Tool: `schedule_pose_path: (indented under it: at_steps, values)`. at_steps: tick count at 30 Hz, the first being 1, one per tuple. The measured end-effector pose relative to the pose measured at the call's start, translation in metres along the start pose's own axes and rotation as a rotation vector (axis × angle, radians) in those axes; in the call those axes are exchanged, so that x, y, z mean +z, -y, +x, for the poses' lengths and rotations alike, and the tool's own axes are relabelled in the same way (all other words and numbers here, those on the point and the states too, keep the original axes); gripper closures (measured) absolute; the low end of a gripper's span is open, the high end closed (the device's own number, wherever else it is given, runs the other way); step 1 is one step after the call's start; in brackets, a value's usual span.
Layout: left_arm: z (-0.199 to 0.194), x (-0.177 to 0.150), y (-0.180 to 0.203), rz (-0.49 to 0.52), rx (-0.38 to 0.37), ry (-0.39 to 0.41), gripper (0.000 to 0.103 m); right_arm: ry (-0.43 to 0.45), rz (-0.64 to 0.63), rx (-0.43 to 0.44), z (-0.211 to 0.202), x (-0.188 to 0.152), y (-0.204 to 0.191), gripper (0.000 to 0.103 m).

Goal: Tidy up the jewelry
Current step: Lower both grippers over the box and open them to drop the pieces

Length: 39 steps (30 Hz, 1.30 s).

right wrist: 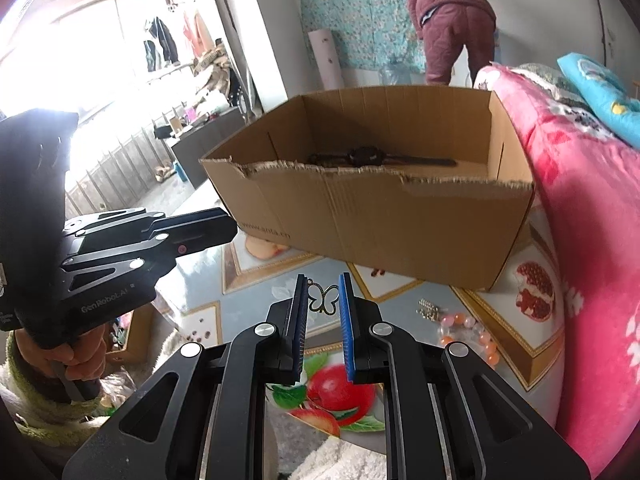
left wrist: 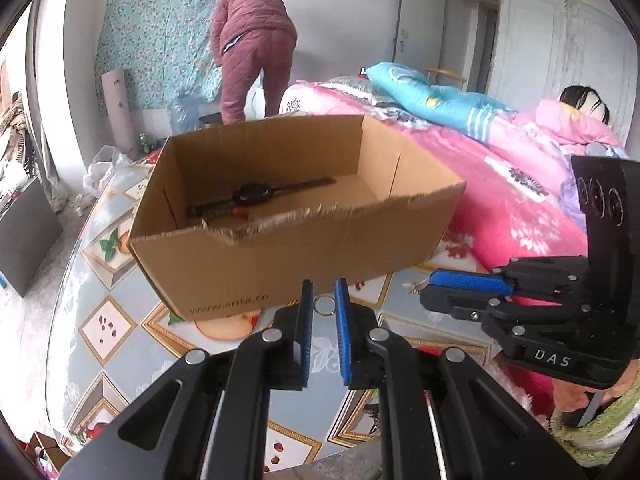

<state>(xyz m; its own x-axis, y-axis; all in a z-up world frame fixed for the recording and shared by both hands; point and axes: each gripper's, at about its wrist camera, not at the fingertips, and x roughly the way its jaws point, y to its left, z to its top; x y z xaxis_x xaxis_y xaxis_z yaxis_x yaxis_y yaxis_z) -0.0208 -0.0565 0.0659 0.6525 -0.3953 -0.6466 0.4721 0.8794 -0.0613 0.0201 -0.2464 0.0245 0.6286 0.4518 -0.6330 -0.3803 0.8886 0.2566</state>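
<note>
Blue pads of the left gripper (left wrist: pixel 324 297) stand nearly closed on a small ring (left wrist: pixel 325 305), pinched at the very tips. Likewise the right gripper (right wrist: pixel 324 294) is drawn in on a butterfly pendant (right wrist: pixel 325 300), also held only at its tips. Both pieces hang over the patterned table (left wrist: pixel 120 328), just short of the near wall of the box (left wrist: pixel 304 216), which already has a dark watch (left wrist: pixel 256 196) lying at its floor. Judging by this, the step is carrying both pieces into the box. To do it well, keep each squeeze steady, lift clear of the ragged near rim, then lower well inside before letting go, one at a time so neither bounces out. Beads (right wrist: pixel 468 332) lie loose on the table to the right, near the pink quilt (right wrist: pixel 592 208), yet to be gathered.
</note>
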Motion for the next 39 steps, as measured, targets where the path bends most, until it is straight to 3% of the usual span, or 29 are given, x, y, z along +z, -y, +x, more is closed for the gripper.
schedule_pose_path:
  at_steps: [13, 20, 24, 28, 34, 39]
  values:
    - [-0.011, 0.039, -0.006, 0.01, -0.025, 0.069, 0.093, 0.081, 0.005, 0.059, -0.014, 0.028, 0.004, 0.09]
    - [0.009, 0.073, -0.016, 0.014, -0.046, 0.051, 0.092, 0.113, -0.003, 0.084, -0.018, 0.084, 0.026, 0.089]
    - [0.043, 0.094, -0.032, -0.052, -0.104, -0.038, 0.092, -0.035, 0.037, 0.122, 0.018, 0.123, 0.044, 0.089]
    - [0.089, 0.105, -0.043, -0.107, -0.136, -0.165, 0.092, -0.266, 0.07, 0.143, 0.079, 0.151, 0.057, 0.089]
    - [0.135, 0.119, -0.043, -0.113, -0.138, -0.278, 0.092, -0.46, 0.044, 0.058, 0.144, 0.166, 0.061, 0.089]
    - [0.162, 0.124, -0.046, -0.138, -0.129, -0.36, 0.092, -0.548, 0.044, 0.021, 0.174, 0.164, 0.07, 0.089]
